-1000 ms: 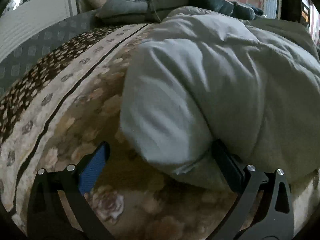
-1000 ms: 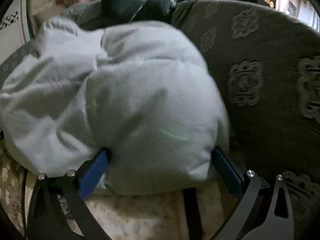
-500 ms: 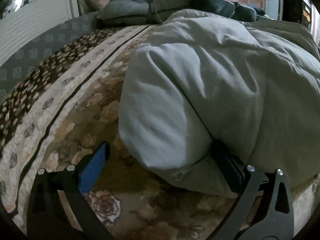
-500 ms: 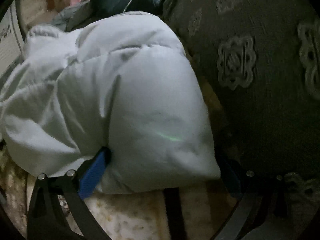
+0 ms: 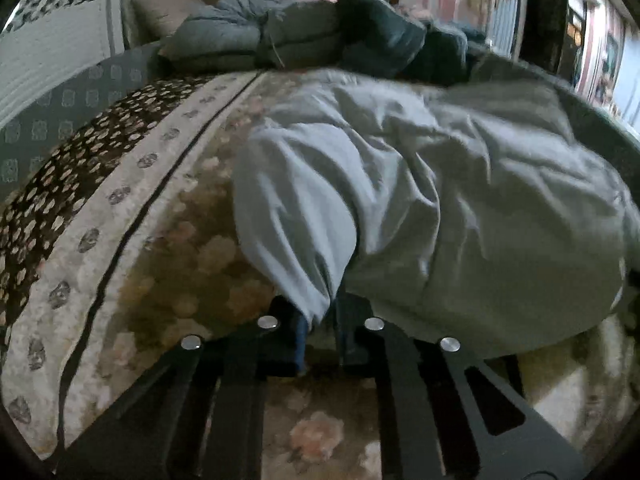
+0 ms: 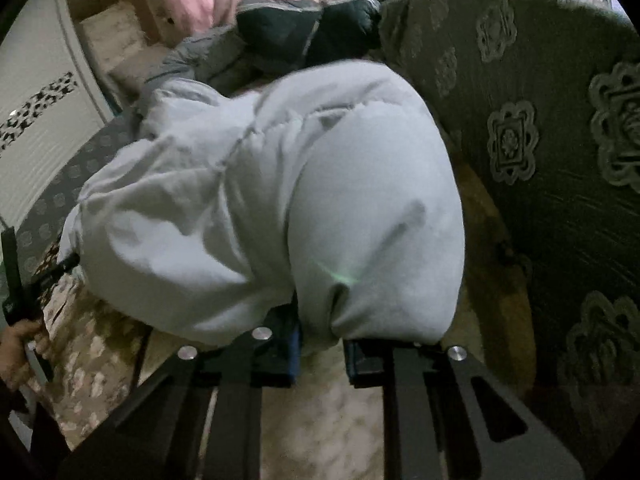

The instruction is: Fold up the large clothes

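Item: pale grey padded garment [image 5: 460, 208], large and bulky, lying bunched on a bed covered by a floral bedspread [image 5: 168, 248].

Left gripper [image 5: 320, 326]: jaws drawn nearly together, a thin fold of the garment's near left edge pinched between them.

Right gripper [image 6: 320, 344]: jaws closing, a thicker bunch of the garment's near right edge caught between them and pressed by the pads.

A hand [image 6: 20, 344] gripping the other tool's handle is seen at the left edge of the right wrist view.

Other contents: dark folded clothing [image 5: 304, 36] heaped at the far end of the bed; a green patterned blanket [image 6: 560, 140] beside the garment on the right.

Progress: early. Both near corners are judged secured; no tidy fold is yet formed. Lifting the held edge over toward the far side, flattening, and further folds are judged outstanding.
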Demonstrator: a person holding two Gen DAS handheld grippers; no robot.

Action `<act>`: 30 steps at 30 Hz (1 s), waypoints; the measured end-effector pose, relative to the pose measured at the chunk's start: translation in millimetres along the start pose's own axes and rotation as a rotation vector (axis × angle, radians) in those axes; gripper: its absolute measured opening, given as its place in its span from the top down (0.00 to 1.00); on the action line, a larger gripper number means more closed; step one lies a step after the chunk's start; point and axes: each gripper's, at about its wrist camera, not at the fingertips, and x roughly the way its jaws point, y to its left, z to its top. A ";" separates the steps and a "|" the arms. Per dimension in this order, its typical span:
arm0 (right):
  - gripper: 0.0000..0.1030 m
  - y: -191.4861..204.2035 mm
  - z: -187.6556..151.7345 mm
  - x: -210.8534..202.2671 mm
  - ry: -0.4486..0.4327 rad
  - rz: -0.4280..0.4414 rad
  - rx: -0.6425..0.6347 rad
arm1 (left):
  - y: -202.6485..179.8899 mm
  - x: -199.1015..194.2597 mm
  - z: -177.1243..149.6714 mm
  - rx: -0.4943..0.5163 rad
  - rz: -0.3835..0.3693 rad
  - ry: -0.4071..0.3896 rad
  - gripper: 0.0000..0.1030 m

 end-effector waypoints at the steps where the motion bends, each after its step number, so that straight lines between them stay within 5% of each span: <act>1: 0.84 3.5 -3.7 -7.0 -0.008 0.009 0.001 | 7.5 -10.9 -0.9 -0.012 -0.008 -0.011 0.93; 9: 0.82 37.0 -80.5 -42.2 -0.024 -0.045 -0.052 | 49.8 -100.5 -31.8 -0.003 0.052 -0.137 1.00; 13: 0.59 37.9 -96.0 -63.1 -0.052 -0.139 -0.036 | 61.4 -121.0 -61.6 0.116 0.041 -0.108 1.00; 15: 0.36 37.5 -102.5 -92.8 -0.130 -0.190 -0.007 | 64.8 -127.4 -68.8 0.123 0.022 -0.111 0.65; 16: 0.20 39.5 -106.7 -106.3 -0.176 -0.213 -0.001 | 66.3 -136.5 -77.0 0.112 0.022 -0.138 0.35; 17: 0.12 43.5 -113.4 -123.6 -0.230 -0.233 0.004 | 67.5 -142.5 -81.2 0.094 0.016 -0.167 0.17; 19: 0.08 47.8 -127.1 -146.7 -0.272 -0.239 0.001 | 64.1 -147.6 -84.0 0.065 0.017 -0.204 0.03; 26: 0.02 57.1 -146.9 -140.2 -0.219 -0.199 -0.010 | 67.4 -87.1 -59.2 0.082 0.101 -0.130 0.03; 30: 0.02 51.1 -145.2 -127.1 -0.205 -0.189 0.020 | 70.6 -54.9 -48.0 0.077 0.035 -0.069 0.03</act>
